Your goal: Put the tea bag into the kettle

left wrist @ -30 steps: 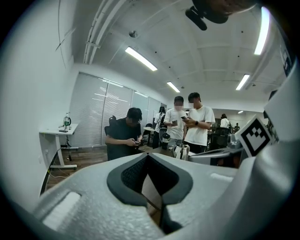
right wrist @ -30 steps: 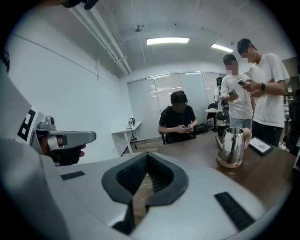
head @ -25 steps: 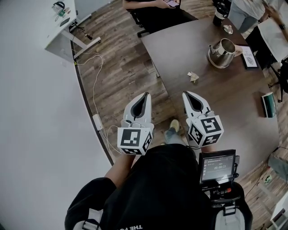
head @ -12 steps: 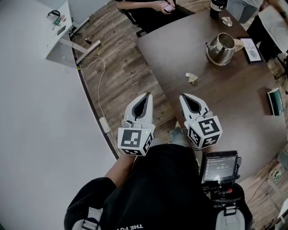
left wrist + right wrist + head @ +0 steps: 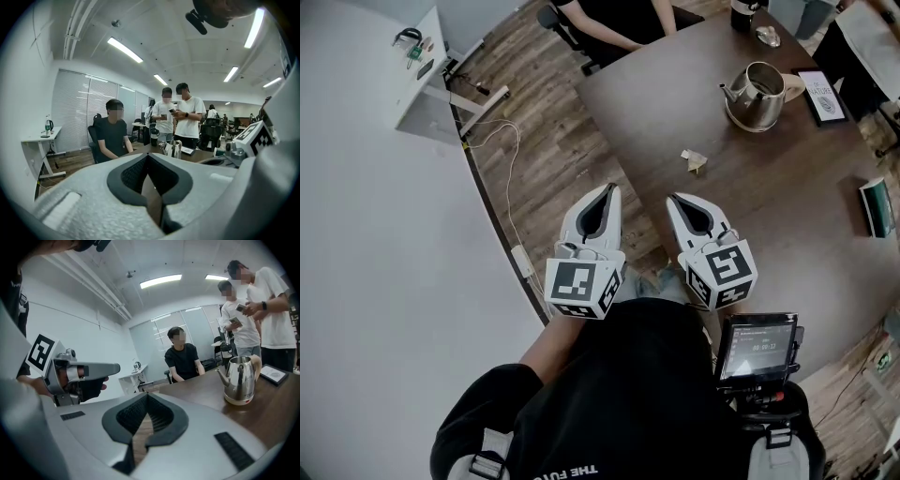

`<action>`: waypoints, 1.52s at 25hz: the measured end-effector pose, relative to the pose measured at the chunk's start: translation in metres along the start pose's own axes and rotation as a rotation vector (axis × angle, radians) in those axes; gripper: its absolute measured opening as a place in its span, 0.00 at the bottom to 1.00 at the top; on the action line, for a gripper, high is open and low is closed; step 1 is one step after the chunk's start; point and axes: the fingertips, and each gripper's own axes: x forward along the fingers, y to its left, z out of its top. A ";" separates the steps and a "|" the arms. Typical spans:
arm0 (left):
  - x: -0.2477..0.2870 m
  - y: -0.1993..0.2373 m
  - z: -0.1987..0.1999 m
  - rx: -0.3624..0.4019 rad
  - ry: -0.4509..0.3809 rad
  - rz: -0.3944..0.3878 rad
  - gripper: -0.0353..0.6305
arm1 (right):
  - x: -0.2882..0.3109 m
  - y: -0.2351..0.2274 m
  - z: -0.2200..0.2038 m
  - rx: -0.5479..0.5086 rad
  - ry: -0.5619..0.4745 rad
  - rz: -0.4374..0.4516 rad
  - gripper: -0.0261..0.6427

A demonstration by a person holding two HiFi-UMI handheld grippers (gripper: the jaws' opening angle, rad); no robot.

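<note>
The tea bag (image 5: 694, 161) is seen lying on the bare wood of the table (image 5: 769, 216), a little inside the table's left edge and between the person's side and the kettle (image 5: 756, 94), which is stood well apart from it nearer the far edge. The bag is judged to be very light, soft and easily crushed, with paper that could tear if pinched hard. A gentle nip at its raised, folded upper part, or at a tag if one is present, is judged safer than a scrape along the wood. No string or tag can be made out at this size. Its shape is read as crumpled and slightly elongated, with the long axis lying flat and running obliquely from the left edge toward the table's middle, but which end leads cannot be told. The kettle is seen upright, its spout turned toward the left edge and its handle toward the opposite side; its mouth appears uncovered, though this is not certain. The left gripper (image 5: 607, 190) and the right gripper (image 5: 675, 200) are held side by side short of the table's near edge, each with its jaw tips brought together and nothing caught in the hollow behind them.
</note>
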 end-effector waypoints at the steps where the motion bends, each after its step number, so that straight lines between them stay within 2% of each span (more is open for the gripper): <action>1: -0.001 0.000 0.000 -0.004 -0.003 0.003 0.06 | 0.001 0.002 -0.002 -0.010 0.014 0.005 0.05; 5: -0.005 0.003 0.000 -0.012 -0.009 0.007 0.06 | 0.004 0.005 -0.010 -0.022 0.055 -0.008 0.05; 9: -0.006 0.011 -0.005 -0.027 -0.007 -0.004 0.06 | 0.006 0.007 -0.008 -0.009 0.040 -0.012 0.05; 15: 0.007 0.028 -0.008 -0.058 -0.019 -0.050 0.06 | 0.022 0.016 0.000 -0.058 0.017 0.014 0.05; 25: 0.038 0.101 -0.001 -0.109 -0.047 -0.119 0.06 | 0.086 0.029 0.034 -0.036 -0.031 -0.043 0.05; 29: 0.055 0.133 0.001 -0.128 -0.050 -0.165 0.06 | 0.118 0.030 0.039 -0.055 0.021 -0.106 0.05; 33: 0.071 0.162 0.003 -0.154 -0.058 -0.206 0.06 | 0.147 0.021 0.045 -0.024 0.033 -0.197 0.05; 38: 0.085 0.193 0.005 -0.155 -0.060 -0.239 0.06 | 0.178 0.017 0.050 -0.023 0.059 -0.259 0.05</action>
